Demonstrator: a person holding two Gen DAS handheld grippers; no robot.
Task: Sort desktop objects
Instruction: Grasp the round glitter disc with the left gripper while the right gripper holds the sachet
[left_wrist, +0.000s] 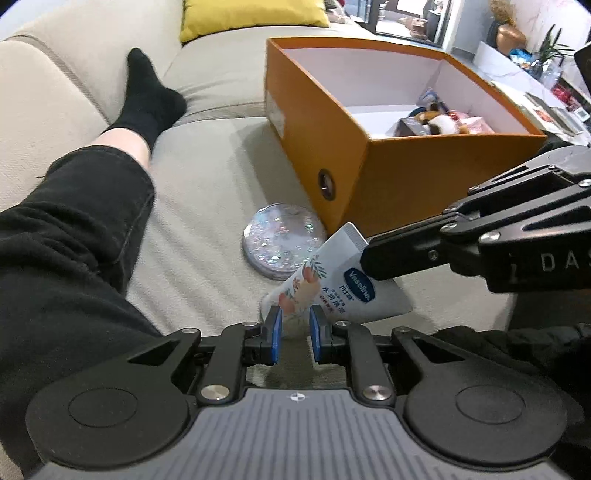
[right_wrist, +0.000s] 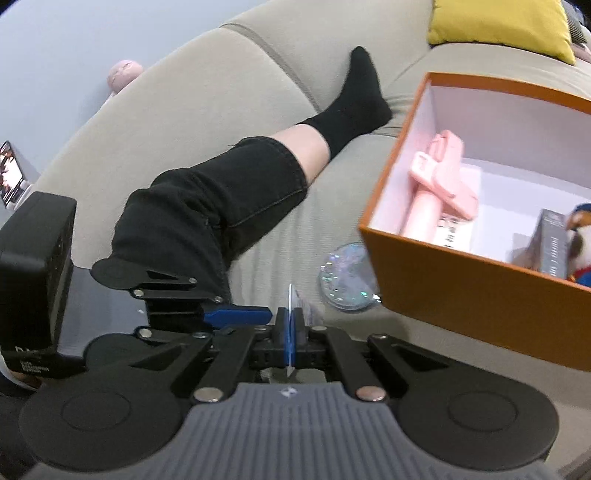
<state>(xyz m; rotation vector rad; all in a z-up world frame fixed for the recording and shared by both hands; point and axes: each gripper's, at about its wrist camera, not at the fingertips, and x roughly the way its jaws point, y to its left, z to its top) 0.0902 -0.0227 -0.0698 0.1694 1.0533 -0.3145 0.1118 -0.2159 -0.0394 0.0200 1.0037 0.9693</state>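
Note:
A white Vaseline tube (left_wrist: 325, 280) with a peach print is held above the grey sofa. My left gripper (left_wrist: 295, 321) has its blue pads on either side of the tube's cap end, with a small gap showing. My right gripper (left_wrist: 373, 258) comes in from the right and pinches the tube's flat crimped end. In the right wrist view that gripper (right_wrist: 290, 325) is shut on the thin tube edge (right_wrist: 291, 299). An open orange box (left_wrist: 388, 184) holds several items. A round glittery disc (left_wrist: 282, 240) lies at the box's near corner.
A person's leg in black trousers (left_wrist: 66, 236) and black sock lies along the sofa on the left. A yellow cushion (left_wrist: 251, 14) is at the back. The box (right_wrist: 461, 280) holds pink items (right_wrist: 443, 181), a dark carton and a plush toy.

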